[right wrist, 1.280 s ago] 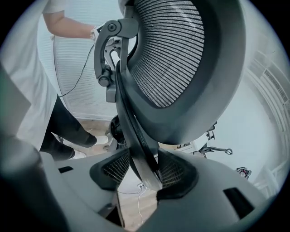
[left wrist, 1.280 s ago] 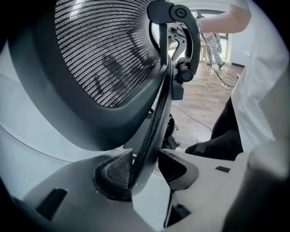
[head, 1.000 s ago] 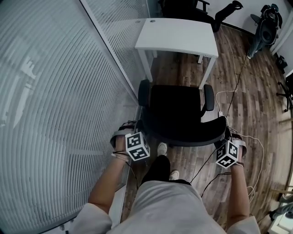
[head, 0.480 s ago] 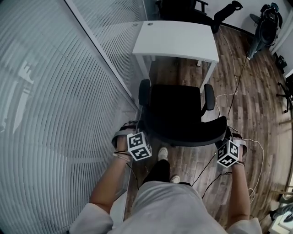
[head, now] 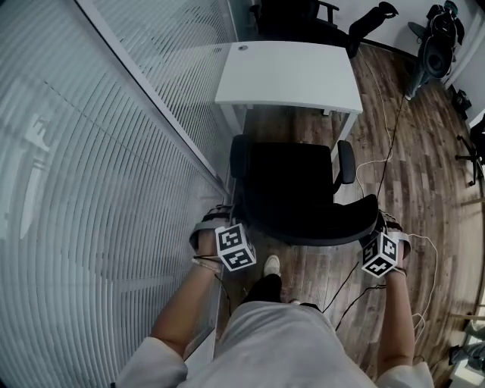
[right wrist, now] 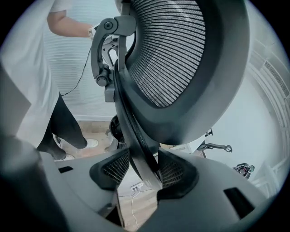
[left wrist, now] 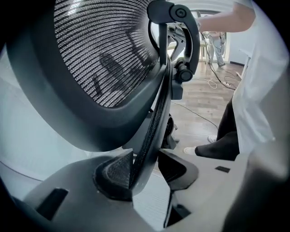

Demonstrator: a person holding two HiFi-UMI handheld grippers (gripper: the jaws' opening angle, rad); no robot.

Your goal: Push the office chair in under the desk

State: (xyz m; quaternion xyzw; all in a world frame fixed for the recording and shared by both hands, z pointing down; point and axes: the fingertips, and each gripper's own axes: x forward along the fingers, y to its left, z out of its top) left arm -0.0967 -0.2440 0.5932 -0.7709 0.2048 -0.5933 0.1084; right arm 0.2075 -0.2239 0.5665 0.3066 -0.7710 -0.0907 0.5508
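In the head view the black office chair (head: pixel 292 178) stands in front of the white desk (head: pixel 288 76), its seat front near the desk's edge. My left gripper (head: pixel 239 229) holds the left end of the backrest rim (head: pixel 318 227), and my right gripper (head: pixel 373 229) holds the right end. The left gripper view shows the mesh backrest (left wrist: pixel 104 50) with its rim running between the pads (left wrist: pixel 115 171) of the left gripper (left wrist: pixel 145 170). The same rim passes between the pads (right wrist: pixel 174 172) of the right gripper (right wrist: pixel 144 171) under the mesh backrest (right wrist: pixel 172 50). Both grippers are shut on it.
A glass wall with blinds (head: pixel 91 167) runs close along the chair's left. Cables (head: pixel 379 163) lie on the wood floor to the right. Another black chair (head: pixel 295 15) stands behind the desk, with gear (head: pixel 436 42) at the far right. My shoe (head: pixel 270 265) is just behind the chair.
The chair has rolled forward toward the desk with both grippers on its backrest. The person has stepped forward behind it.
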